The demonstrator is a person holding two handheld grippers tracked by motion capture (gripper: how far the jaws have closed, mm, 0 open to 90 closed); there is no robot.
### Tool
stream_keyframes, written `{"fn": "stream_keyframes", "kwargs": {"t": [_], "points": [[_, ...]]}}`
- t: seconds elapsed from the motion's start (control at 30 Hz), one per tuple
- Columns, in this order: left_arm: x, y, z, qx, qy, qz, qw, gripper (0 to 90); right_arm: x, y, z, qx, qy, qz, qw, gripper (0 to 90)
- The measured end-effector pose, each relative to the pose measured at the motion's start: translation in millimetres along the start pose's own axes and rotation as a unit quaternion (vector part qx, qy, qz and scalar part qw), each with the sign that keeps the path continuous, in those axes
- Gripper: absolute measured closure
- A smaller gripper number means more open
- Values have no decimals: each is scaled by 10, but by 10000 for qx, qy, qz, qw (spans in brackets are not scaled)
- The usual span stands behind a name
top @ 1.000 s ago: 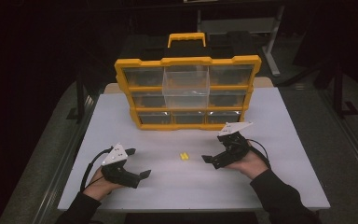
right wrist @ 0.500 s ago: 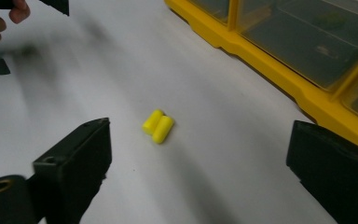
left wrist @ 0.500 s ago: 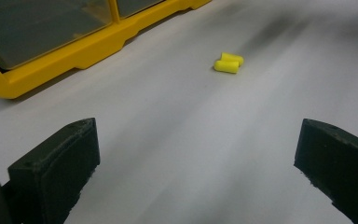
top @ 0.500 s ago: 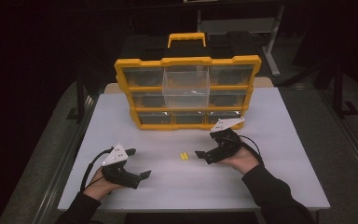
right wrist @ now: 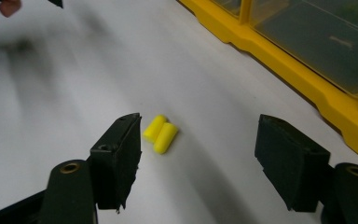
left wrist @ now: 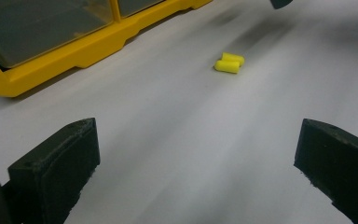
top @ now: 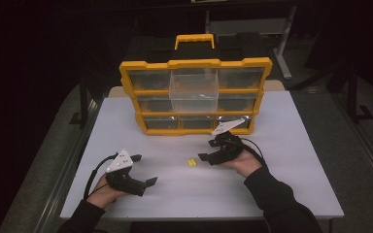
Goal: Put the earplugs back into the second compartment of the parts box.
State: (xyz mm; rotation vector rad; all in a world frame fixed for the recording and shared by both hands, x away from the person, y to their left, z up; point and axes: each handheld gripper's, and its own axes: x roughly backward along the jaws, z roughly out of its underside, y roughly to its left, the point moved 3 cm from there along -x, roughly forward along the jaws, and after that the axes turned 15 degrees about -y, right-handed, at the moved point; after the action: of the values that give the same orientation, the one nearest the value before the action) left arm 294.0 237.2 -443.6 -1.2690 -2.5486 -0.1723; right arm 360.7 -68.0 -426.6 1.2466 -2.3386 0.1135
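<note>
- Right gripper [right wrist: 198, 154]: jaws have just been closing, still spread, earplugs [right wrist: 160, 133] between them on table [top: 291, 160], untouched.
- Pick not done yet; organizer [top: 194, 92] drawer [top: 194, 90] pulled out (prob. destination).
- Left gripper [left wrist: 196, 168] spread, idle.

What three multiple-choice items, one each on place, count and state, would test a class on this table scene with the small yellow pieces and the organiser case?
1. Where do the yellow pieces lie?
A. inside a drawer
B. on the table, in front of the organiser case
C. on top of the case

2. How many yellow pieces are there?
A. two
B. four
C. six

3. How do the right hand-held gripper jaws stand?
A. clamped on the pieces
B. fully shut, empty
C. apart, pieces just ahead of them

Key: 1 B, they rest on the white top; 2 A, two lie side by side; 3 C, though the jaws have just been closing, neither pad presses the pieces.
</note>
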Motion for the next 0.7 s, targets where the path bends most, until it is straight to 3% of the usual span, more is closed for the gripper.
{"fn": "stream_keyframes", "kwargs": {"t": [0.7], "points": [[-6,-2,5,13,8,41,10000,0,-303,109,49,-171,348,-254,9989,592]]}}
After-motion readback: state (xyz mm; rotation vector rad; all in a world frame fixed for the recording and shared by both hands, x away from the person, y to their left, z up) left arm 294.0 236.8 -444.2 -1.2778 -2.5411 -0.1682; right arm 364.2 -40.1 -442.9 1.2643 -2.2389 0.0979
